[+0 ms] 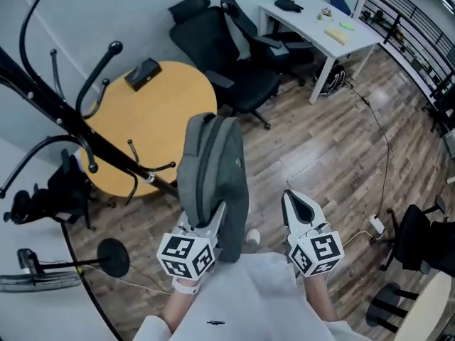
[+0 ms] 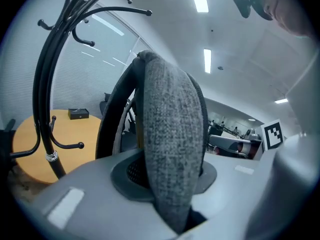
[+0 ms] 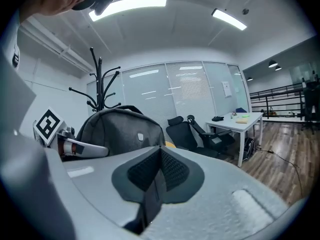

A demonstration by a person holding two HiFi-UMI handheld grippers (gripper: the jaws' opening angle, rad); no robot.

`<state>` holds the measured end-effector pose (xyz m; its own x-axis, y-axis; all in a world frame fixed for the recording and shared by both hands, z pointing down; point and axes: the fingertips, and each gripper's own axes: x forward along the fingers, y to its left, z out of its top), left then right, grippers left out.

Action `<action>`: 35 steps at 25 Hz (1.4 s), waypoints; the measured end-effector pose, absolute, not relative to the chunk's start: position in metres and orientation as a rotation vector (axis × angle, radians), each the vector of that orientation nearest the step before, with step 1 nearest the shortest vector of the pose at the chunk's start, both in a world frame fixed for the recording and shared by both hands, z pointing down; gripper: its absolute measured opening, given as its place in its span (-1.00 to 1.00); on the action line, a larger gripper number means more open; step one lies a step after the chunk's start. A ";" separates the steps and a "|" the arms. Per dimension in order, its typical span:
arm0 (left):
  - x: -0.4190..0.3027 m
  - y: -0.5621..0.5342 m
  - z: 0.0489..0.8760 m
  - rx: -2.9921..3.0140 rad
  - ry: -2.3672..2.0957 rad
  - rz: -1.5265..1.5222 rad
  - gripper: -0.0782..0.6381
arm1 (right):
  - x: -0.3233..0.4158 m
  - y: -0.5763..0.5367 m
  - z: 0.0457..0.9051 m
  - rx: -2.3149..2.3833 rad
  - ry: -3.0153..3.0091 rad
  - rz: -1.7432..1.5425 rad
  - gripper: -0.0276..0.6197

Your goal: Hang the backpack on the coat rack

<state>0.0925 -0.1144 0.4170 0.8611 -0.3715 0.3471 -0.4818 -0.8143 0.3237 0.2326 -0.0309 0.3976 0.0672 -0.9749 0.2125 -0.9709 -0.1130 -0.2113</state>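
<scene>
One gripper has the load. In the head view the left gripper (image 1: 207,224) is clamped on the lower part of the grey backpack (image 1: 212,169), its jaws partway apart around the fabric. The bag is in the air over the wood floor (image 1: 320,141), just off the near edge of the round table (image 1: 160,109). The right gripper (image 1: 297,206) is beside it, not touching and carrying nothing. The coat rack (image 1: 67,116) leans across the left of the picture with every visible hook bare. My reading is that pickup is done, while reaching a hook, looping the handle over it and letting go are left. The bag's long axis runs from the jaws away from the person, handle end foremost.

Seen from the left gripper view, the backpack (image 2: 172,129) rises out of the jaws narrow edge on, roughly upright, with its small top loop uppermost. The coat rack (image 2: 42,99) stands well to its left, apart from it.

From the right gripper view, the jaws of the right gripper (image 3: 159,170) meet with nothing between them. The backpack (image 3: 122,131) shows its broad face, with the coat rack (image 3: 98,81) behind it.
</scene>
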 end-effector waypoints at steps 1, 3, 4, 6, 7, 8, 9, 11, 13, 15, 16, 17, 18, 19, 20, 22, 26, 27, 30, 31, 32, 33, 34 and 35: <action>0.099 -0.116 0.414 2.626 -0.671 0.360 -0.43 | 0.242 -0.037 0.397 -2.256 2.114 -0.466 -0.92; 0.110 -0.120 0.408 2.624 -0.743 0.330 -0.43 | 0.256 -0.049 0.394 -2.194 2.170 -0.449 -0.92; 0.115 -0.121 0.406 2.624 -0.775 0.315 -0.43 | 0.261 -0.055 0.393 -2.165 2.197 -0.438 -0.92; 0.122 -0.125 0.401 2.618 -0.833 0.285 -0.43 | 0.267 -0.069 0.394 -2.108 2.254 -0.428 -0.92; 0.124 -0.125 0.399 2.613 -0.859 0.275 -0.43 | 0.268 -0.075 0.395 -2.080 2.282 -0.436 -0.92; 0.125 -0.125 0.397 2.609 -0.883 0.270 -0.43 | 0.266 -0.078 0.396 -2.050 2.307 -0.448 -0.92; 0.125 -0.126 0.393 2.608 -0.906 0.267 -0.43 | 0.263 -0.081 0.395 -2.017 2.333 -0.451 -0.92; 0.124 -0.129 0.386 2.612 -0.958 0.251 -0.43 | 0.252 -0.087 0.387 -1.942 2.398 -0.411 -0.92; 0.122 -0.129 0.384 2.607 -1.009 0.233 -0.43 | 0.243 -0.086 0.382 -1.886 2.465 -0.363 -0.92; 0.123 -0.128 0.385 2.603 -1.049 0.222 -0.43 | 0.239 -0.084 0.382 -1.856 2.506 -0.330 -0.92; 0.124 -0.128 0.385 2.603 -1.062 0.219 -0.43 | 0.240 -0.083 0.382 -1.847 2.514 -0.318 -0.92; 0.125 -0.126 0.386 2.602 -1.070 0.220 -0.43 | 0.241 -0.081 0.383 -1.841 2.512 -0.314 -0.92; 0.126 -0.123 0.387 2.599 -1.074 0.226 -0.43 | 0.242 -0.078 0.384 -1.836 2.505 -0.321 -0.92; 0.125 -0.120 0.388 2.596 -1.076 0.233 -0.43 | 0.242 -0.076 0.385 -1.832 2.496 -0.334 -0.92; 0.124 -0.117 0.390 2.592 -1.078 0.240 -0.43 | 0.242 -0.075 0.387 -1.828 2.488 -0.349 -0.92; 0.123 -0.114 0.392 2.580 -1.086 0.247 -0.43 | 0.240 -0.074 0.389 -1.817 2.482 -0.373 -0.92; 0.120 -0.112 0.394 2.567 -1.094 0.254 -0.43 | 0.234 -0.074 0.386 -1.793 2.490 -0.367 -0.92; 0.120 -0.111 0.394 2.567 -1.093 0.253 -0.43 | 0.233 -0.074 0.388 -1.791 2.492 -0.367 -0.92; 0.117 -0.112 0.395 2.567 -1.095 0.248 -0.43 | 0.227 -0.079 0.397 -1.790 2.517 -0.387 -0.92; 0.117 -0.112 0.396 2.566 -1.096 0.250 -0.43 | 0.225 -0.080 0.398 -1.787 2.525 -0.389 -0.92; 0.117 -0.112 0.396 2.565 -1.097 0.253 -0.43 | 0.225 -0.080 0.396 -1.782 2.527 -0.385 -0.92; 0.117 -0.112 0.396 2.565 -1.097 0.256 -0.43 | 0.226 -0.079 0.394 -1.778 2.524 -0.377 -0.92; 0.118 -0.112 0.397 2.566 -1.098 0.258 -0.43 | 0.227 -0.078 0.393 -1.775 2.519 -0.371 -0.92; 0.119 -0.113 0.397 2.567 -1.100 0.258 -0.43 | 0.228 -0.078 0.393 -1.774 2.516 -0.369 -0.92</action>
